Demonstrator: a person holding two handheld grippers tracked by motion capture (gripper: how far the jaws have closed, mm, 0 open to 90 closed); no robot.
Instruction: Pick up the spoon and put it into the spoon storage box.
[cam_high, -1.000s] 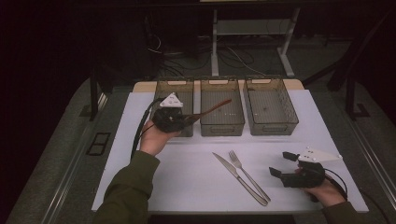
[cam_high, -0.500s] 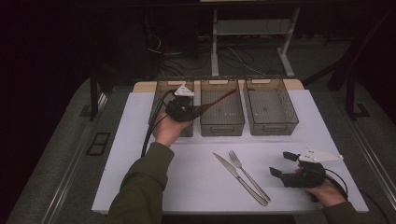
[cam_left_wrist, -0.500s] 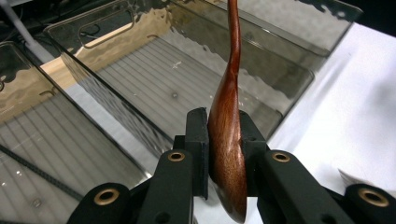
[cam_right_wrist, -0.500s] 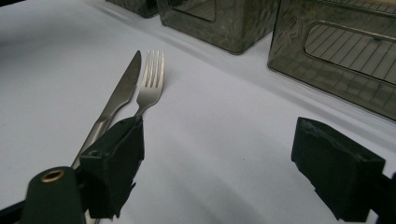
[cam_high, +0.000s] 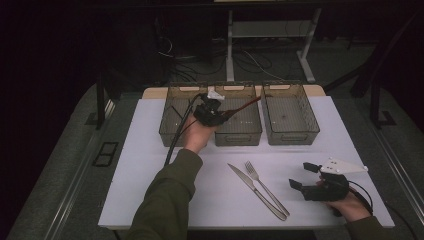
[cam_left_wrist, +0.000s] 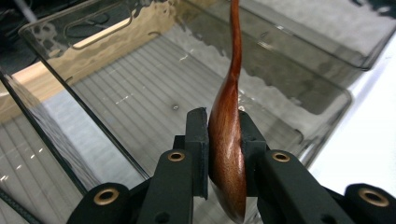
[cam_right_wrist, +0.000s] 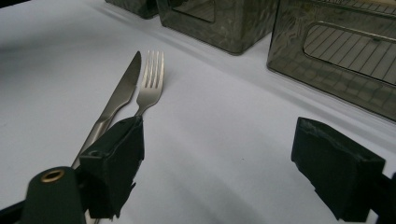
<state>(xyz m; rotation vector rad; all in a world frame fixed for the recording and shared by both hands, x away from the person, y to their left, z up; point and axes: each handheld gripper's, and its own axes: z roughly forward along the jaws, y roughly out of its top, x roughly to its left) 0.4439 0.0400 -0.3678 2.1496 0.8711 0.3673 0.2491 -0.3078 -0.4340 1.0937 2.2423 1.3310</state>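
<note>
Dim room, cables on the floor behind; white counter carries 3 smoky plastic bins. Left gripper pinches a wooden spoon by its bowl over the middle bin, handle pointing away toward, probably, the far right rim. Right gripper rests spread beside knife and fork.

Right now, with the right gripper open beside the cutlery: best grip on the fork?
Probably mid-handle. The fork lies flat on the white table, tines toward the bins, handle touching or nearly touching the knife near the front edge. Come from above with the right gripper, jaws across the handle where the two diverge, to avoid catching the knife.
</note>
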